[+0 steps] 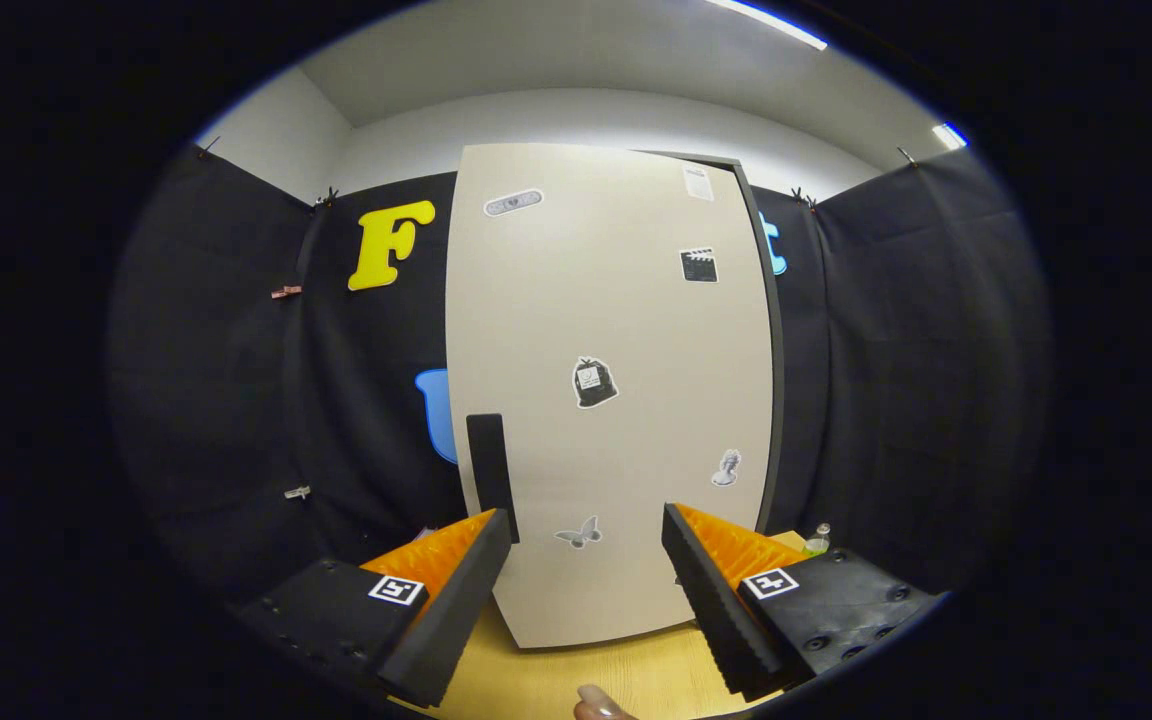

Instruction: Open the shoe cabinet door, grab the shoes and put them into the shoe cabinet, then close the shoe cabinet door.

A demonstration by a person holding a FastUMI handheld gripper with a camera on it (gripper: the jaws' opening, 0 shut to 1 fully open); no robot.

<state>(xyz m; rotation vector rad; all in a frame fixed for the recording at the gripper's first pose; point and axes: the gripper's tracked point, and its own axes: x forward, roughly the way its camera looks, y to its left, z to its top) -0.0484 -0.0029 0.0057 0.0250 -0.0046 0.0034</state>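
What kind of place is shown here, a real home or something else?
Probably a staged recording booth, not a home. Black cloth hangs clipped as walls around a pale shoe cabinet door with stickers, which stands on a wooden tabletop. The open claw faces the door near its dark handle.

Small bottle (817, 540) on wooden table (536, 680), beside black cloth wall (916, 380).

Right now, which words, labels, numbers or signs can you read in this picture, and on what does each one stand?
No text can be read here.
Stickers on the cabinet door: the label sticker at its top has print too small to read; the other stickers are pictures.
Square marker on the left finger and square marker on the right finger: coded patterns, no words.
The gripper is open, just before the door.
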